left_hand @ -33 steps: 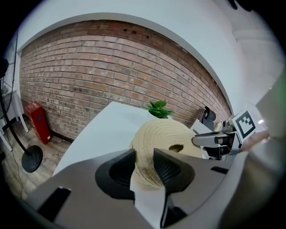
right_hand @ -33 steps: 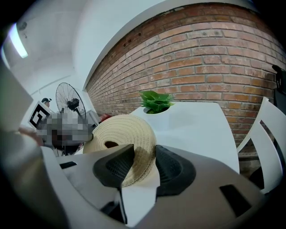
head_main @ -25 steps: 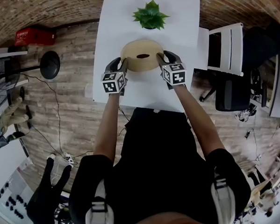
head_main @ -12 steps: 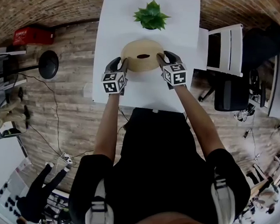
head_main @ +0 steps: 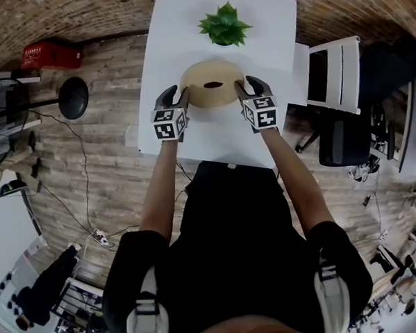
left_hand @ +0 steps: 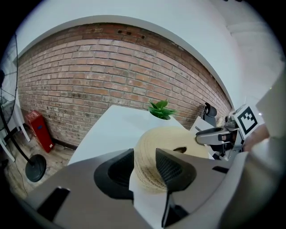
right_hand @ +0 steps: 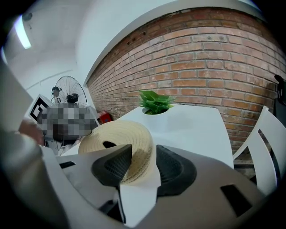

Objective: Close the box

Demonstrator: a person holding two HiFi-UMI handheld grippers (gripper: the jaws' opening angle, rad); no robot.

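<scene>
on the wooden floor (head_main: 110,160) at far left lies a red container (head_main: 50,53), and nearer the table stands a black round base (head_main: 73,96) with a cable trailing from it. the white table (head_main: 180,31) runs up the middle of the head view, its far end toward a brick wall (head_main: 68,13). the left gripper (head_main: 178,96) is at the left side of a round woven box (head_main: 212,82), which sits on the table between the two grippers, nearer the person than the table's far end. in the left gripper view the box's straw-coloured wall stands between the two dark pads; the jaws are partly spread and opening, so the pads are easing off the wall, not clamping it. the box's domed top has a dark oval hole at its middle and looks seated flush on the body. beyond the box, toward the far end of the table, is a green potted plant (head_main: 223,24), well apart from the box. the right gripper (head_main: 247,86) is at the box's right side; in the right gripper view the woven rim lies between its pads, a sliver of white table shows beside the outer pad, and these jaws too are partly spread and opening. right of the table stands a white chair (head_main: 335,72).
</scene>
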